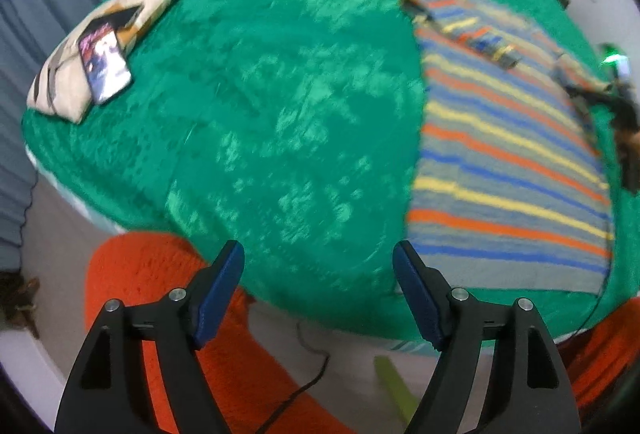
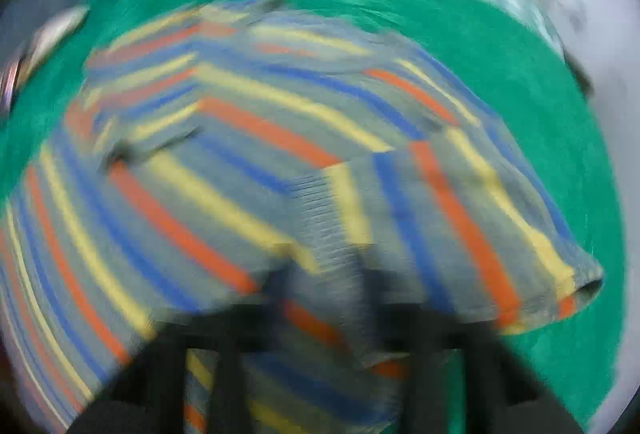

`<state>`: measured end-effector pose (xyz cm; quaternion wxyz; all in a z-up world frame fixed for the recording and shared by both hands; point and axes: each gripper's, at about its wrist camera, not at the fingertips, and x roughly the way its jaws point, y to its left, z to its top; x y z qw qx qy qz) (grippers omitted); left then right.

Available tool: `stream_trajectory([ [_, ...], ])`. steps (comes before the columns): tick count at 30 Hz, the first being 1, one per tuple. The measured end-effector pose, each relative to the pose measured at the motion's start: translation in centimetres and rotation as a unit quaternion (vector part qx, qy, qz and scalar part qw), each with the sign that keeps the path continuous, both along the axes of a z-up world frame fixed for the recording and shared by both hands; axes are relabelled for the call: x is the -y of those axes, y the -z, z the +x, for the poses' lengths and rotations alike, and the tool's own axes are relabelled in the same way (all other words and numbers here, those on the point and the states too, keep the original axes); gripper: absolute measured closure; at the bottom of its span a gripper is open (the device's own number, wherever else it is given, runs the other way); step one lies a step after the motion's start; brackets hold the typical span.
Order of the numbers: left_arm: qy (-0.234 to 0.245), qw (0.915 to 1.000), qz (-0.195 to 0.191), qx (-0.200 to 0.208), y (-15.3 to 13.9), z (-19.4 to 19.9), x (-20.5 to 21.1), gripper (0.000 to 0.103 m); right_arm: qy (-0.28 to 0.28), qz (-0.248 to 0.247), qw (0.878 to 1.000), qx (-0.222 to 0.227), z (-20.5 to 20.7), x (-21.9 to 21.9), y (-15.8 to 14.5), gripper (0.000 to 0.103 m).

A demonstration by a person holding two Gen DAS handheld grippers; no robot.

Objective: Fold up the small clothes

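The left tongs (image 1: 318,294) are held wide apart over the green blanket (image 1: 260,93) on the bed, and nothing is gripped between them. The striped shirt (image 1: 508,161) is spread flat to their right, well apart from them. In the blurred right view, the right tongs (image 2: 320,298) are shut on a fold of the striped shirt (image 2: 248,161), which is draped over them.

Right wrist view is smeared all over: the striped shirt (image 2: 280,161) is streaks, and cloth covers the right gripper (image 2: 320,274) tips, so pads can't be seen. In the left wrist view the shirt's right edge runs out of frame. The phone (image 1: 105,63) screen is too blurry to read.
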<state>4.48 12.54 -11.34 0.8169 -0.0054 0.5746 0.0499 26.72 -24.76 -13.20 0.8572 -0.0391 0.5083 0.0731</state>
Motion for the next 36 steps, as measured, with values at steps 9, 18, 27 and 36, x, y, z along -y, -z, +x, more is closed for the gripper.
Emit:
stream_trajectory([
  [9,0.010,0.9990,-0.043,-0.005,0.2,1.2,1.1,0.024,0.322,0.119,0.938,0.046,-10.3,26.1,-6.8,0.101],
  [18,0.063,0.9968,-0.049,0.007,-2.0,1.1,6.3,0.025,0.400,0.262,0.878,0.035,-14.4,30.4,-1.2,0.097],
  [27,0.037,0.9976,-0.056,-0.017,-0.8,0.0,5.1,0.025,0.388,0.219,0.895,0.015,-14.9,28.2,0.8,0.101],
  [36,0.043,0.9977,-0.046,-0.025,0.0,0.2,5.5,0.025,0.427,0.177,0.887,-0.012,-16.5,30.1,1.6,0.102],
])
